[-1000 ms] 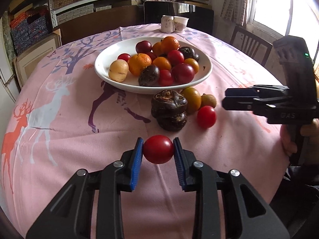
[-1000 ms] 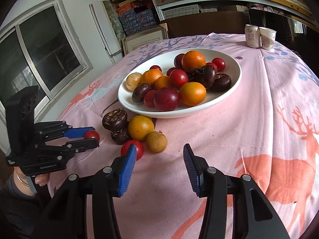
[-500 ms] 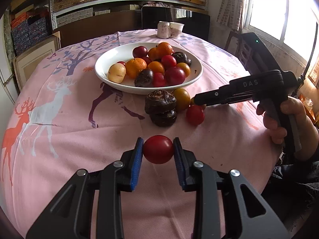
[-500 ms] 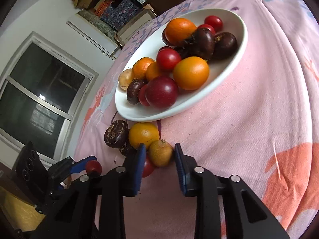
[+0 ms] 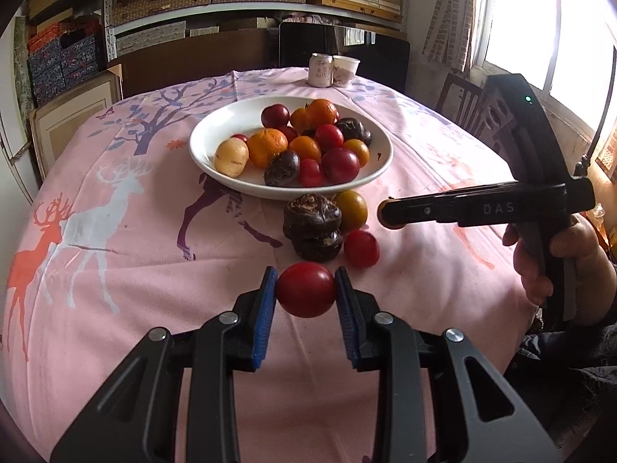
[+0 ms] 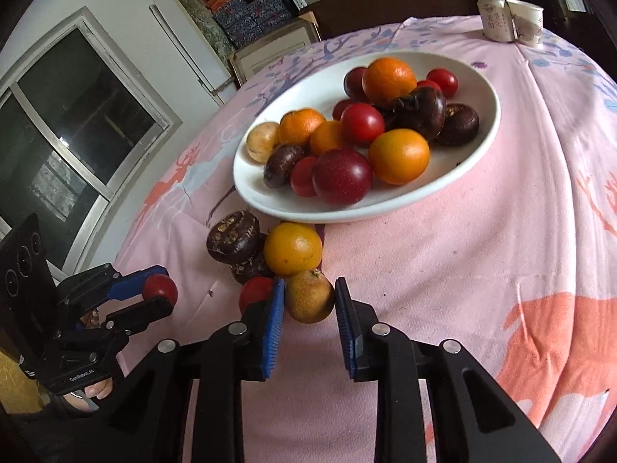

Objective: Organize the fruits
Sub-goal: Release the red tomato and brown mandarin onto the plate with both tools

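Blue pads of the right gripper (image 6: 309,301) are now closing in on the brown fruit (image 6: 309,296), which a second ago was lying loose ahead of wide-open jaws; whether both pads are touching yet is unclear. Off to the side, the left gripper (image 5: 305,289) is still clamping its red tomato (image 5: 305,289) above the pink tablecloth (image 5: 115,270). Both pieces are probably heading for the white bowl (image 6: 478,146), just beyond the loose orange (image 6: 293,249) and dark chestnuts (image 6: 233,236)
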Motion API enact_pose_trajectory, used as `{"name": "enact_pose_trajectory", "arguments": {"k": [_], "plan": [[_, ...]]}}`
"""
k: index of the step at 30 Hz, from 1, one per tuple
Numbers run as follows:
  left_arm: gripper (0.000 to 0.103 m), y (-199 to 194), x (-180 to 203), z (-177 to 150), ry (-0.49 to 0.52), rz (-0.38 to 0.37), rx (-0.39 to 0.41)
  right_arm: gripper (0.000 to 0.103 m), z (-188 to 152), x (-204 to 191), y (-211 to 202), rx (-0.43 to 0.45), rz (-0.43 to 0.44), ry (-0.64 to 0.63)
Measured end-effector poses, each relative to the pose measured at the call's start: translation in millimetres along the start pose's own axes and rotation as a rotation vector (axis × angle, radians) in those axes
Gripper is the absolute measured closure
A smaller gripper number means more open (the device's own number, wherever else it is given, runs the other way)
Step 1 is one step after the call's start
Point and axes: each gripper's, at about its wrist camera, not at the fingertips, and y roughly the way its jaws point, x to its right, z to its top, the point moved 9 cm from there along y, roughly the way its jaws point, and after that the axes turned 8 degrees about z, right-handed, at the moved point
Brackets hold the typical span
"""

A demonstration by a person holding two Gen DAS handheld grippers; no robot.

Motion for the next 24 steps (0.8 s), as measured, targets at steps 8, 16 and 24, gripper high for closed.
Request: {"name": "enact_pose_trajectory", "arguments": {"k": [8,16,24], "plan": [[0.073,15,-3,81,0.012,0.019,0.086,0.076,82,-3,-32,0.108,-0.068,-0.071],[0.073,94,-20,149,-0.048,0.034,0.026,0.075,143,11,14,0.093,-0.114,-0.071],[0.04,91,-38,149,-0.109,0.047,0.044,0.064,144,11,-1,0.142,-0.115,-0.078]]}}
